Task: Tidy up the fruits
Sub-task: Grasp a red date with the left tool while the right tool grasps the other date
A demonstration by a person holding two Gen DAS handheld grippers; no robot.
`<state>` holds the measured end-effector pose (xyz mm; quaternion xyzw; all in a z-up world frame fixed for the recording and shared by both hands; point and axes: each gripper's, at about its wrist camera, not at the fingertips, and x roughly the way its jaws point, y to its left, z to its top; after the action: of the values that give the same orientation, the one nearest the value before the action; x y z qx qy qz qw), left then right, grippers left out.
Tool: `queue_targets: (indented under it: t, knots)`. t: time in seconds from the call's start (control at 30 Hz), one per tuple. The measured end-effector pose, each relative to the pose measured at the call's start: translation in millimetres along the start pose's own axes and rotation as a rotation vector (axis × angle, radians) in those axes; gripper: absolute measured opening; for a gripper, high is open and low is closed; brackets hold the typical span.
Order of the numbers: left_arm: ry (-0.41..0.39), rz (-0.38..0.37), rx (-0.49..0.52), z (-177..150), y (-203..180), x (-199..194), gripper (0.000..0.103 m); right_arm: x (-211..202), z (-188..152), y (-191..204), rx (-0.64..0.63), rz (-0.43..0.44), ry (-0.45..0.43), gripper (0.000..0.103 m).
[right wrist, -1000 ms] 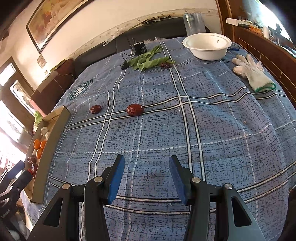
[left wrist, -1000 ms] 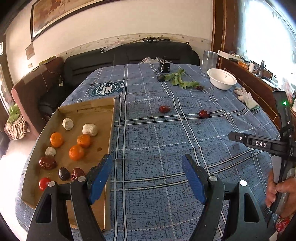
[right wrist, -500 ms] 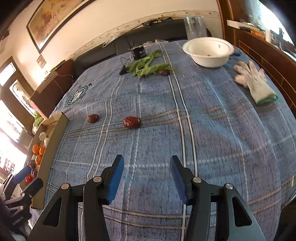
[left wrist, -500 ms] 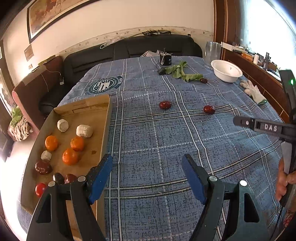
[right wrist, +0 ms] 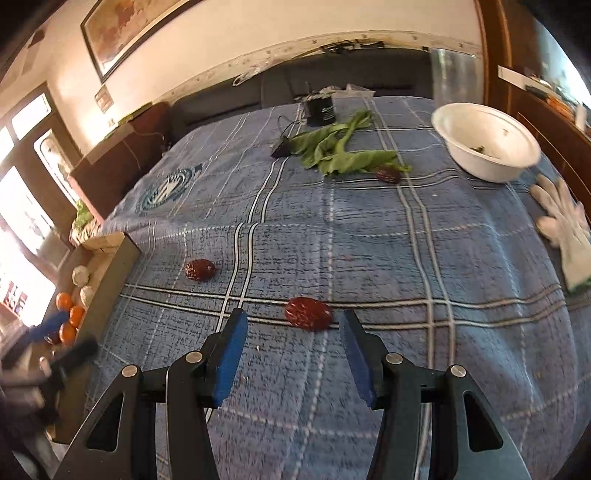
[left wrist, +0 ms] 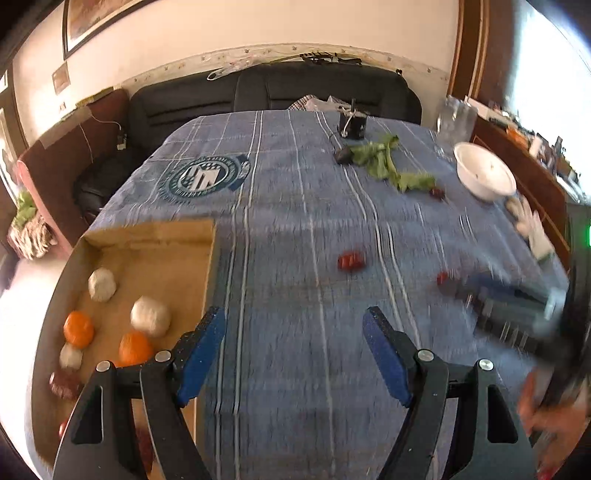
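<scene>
The right gripper (right wrist: 291,332) has moved up to the near red date (right wrist: 308,314) on the worktop, jaws half open, empty; the left gripper (left wrist: 293,332) gapes empty beside the tray (left wrist: 147,236).

A cream plaster wall (left wrist: 177,44) fills the top of the frame, with a dark-framed picture (left wrist: 96,18) at upper left. Below it stands a black leather sofa (left wrist: 273,92). Bright window light (left wrist: 546,55) washes out the upper right beside brown wooden panelling (left wrist: 469,48).

Two wrinkled red dates (right wrist: 308,313) (right wrist: 199,270) lie apart on the blue plaid cloth (right wrist: 369,240).
</scene>
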<state>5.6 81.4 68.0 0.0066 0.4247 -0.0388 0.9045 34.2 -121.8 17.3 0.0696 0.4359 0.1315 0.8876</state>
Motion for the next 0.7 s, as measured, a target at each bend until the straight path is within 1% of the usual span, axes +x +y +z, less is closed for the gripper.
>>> queue_targets:
  t: [0.07,0.13,0.2,0.3,0.37,0.47,0.5,0.53,0.57,0.63,0.7]
  knots:
    - [0.007,-0.045,-0.009,13.9,-2.6,12.8,0.076,7.7,-1.6,1.9,-0.01,-0.002,0.014,0.056]
    - [0.025,-0.085,-0.039,24.8,-3.8,30.8,0.076,12.0,-3.5,0.4,-0.005,-0.005,0.022,0.056]
    - [0.038,-0.109,-0.064,31.2,-2.2,48.0,0.076,15.5,-3.7,-2.1,-0.006,-0.015,0.027,0.056]
    - [0.091,-0.132,-0.102,34.9,-0.7,73.2,0.076,17.2,-0.4,-6.6,0.005,-0.018,0.019,0.056]
    - [0.089,-0.129,-0.092,34.2,-3.7,81.2,0.076,18.6,0.7,-8.0,0.003,-0.024,0.013,0.056]
    - [0.09,-0.117,-0.049,31.1,-12.5,92.1,0.076,20.3,-0.7,-6.4,-0.019,-0.034,0.005,0.055]
    - [0.093,-0.118,-0.039,30.3,-14.5,94.8,0.076,20.1,-1.1,-4.9,-0.027,-0.041,0.003,0.053]
    - [0.096,-0.118,-0.022,29.1,-18.3,98.3,0.076,20.1,-1.3,-3.6,-0.034,-0.042,0.002,0.047]
    - [0.095,-0.119,-0.012,28.8,-20.8,100.3,0.076,20.6,-1.1,-3.5,-0.038,-0.044,0.002,0.045]
    - [0.079,-0.116,0.01,28.1,-26.1,102.3,0.076,20.8,-1.0,-3.3,-0.042,-0.046,-0.001,0.043]
    - [0.067,-0.121,0.022,28.1,-29.9,103.1,0.073,20.4,-1.3,-5.1,-0.037,-0.043,-0.002,0.04]
